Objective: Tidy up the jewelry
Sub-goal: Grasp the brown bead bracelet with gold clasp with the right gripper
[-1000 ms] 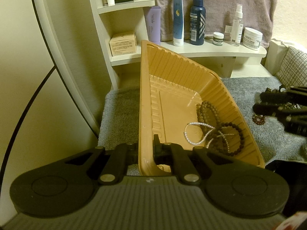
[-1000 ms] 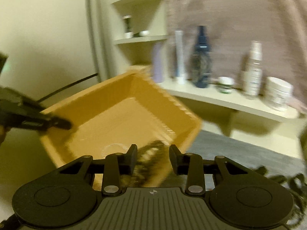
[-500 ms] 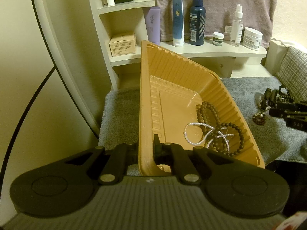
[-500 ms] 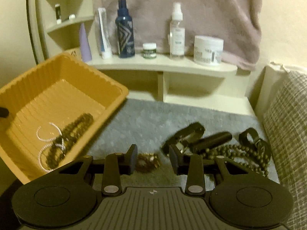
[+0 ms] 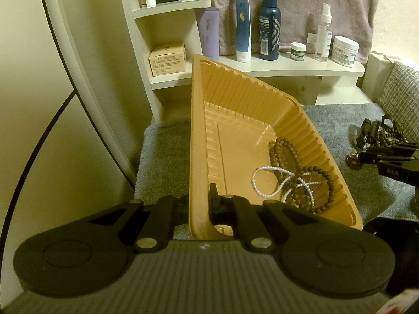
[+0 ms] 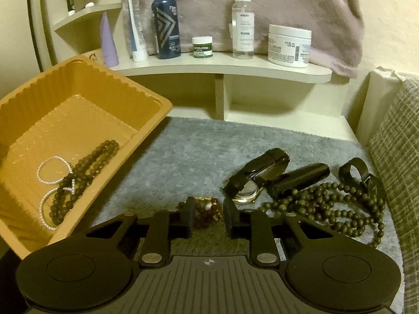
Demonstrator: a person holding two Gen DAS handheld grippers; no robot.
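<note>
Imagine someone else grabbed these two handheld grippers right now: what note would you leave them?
Left gripper: shut on the near rim of the orange plastic tray, holding it tilted.
Right gripper: jaws have just been closing around the small amber bead bracelet on the grey mat; pads not yet pressing.
Done: the pearl strand and dark bead strands lie in the tray.
Left: the amber bracelet, long olive bead necklace and black-strapped watches, all on the mat.
</note>
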